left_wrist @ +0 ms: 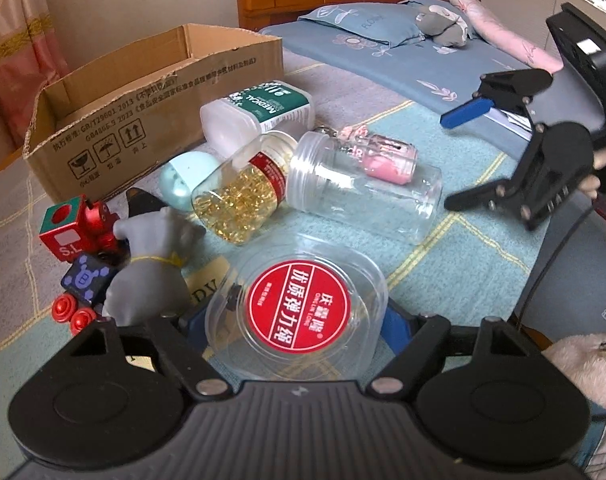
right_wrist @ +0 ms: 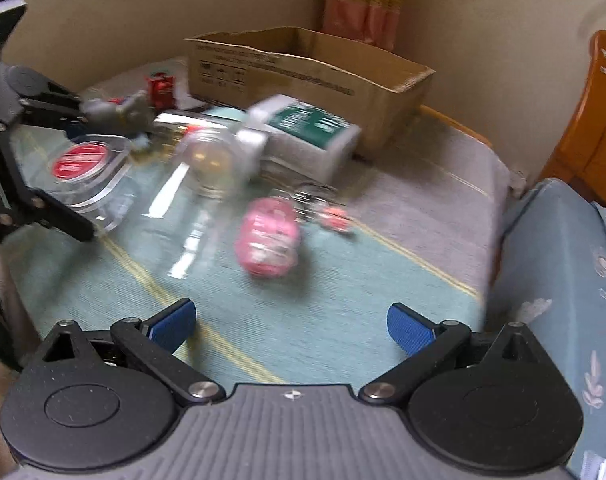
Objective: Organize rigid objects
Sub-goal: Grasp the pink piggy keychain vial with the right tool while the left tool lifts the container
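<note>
My left gripper [left_wrist: 299, 320] is shut on a clear plastic case with a round red label [left_wrist: 299, 305], also in the right wrist view [right_wrist: 87, 160]. My right gripper [right_wrist: 291, 322] is open and empty above the mat, and shows at the right of the left wrist view [left_wrist: 447, 160]. On the mat lie a clear empty jar [left_wrist: 363, 188], a jar of yellow capsules [left_wrist: 243, 196], a white bottle with a green label [left_wrist: 259, 114], a pink keychain bottle [left_wrist: 387, 156] [right_wrist: 269, 240], a grey toy [left_wrist: 151, 264] and a red toy train [left_wrist: 79, 232].
An open cardboard box [left_wrist: 143, 120] [right_wrist: 303, 68] stands at the back against the wall. A pale blue ball [left_wrist: 187, 174] lies by the box. A bed with blue bedding [left_wrist: 383, 40] lies to the right. A white plush toy [left_wrist: 583, 360] sits at the lower right.
</note>
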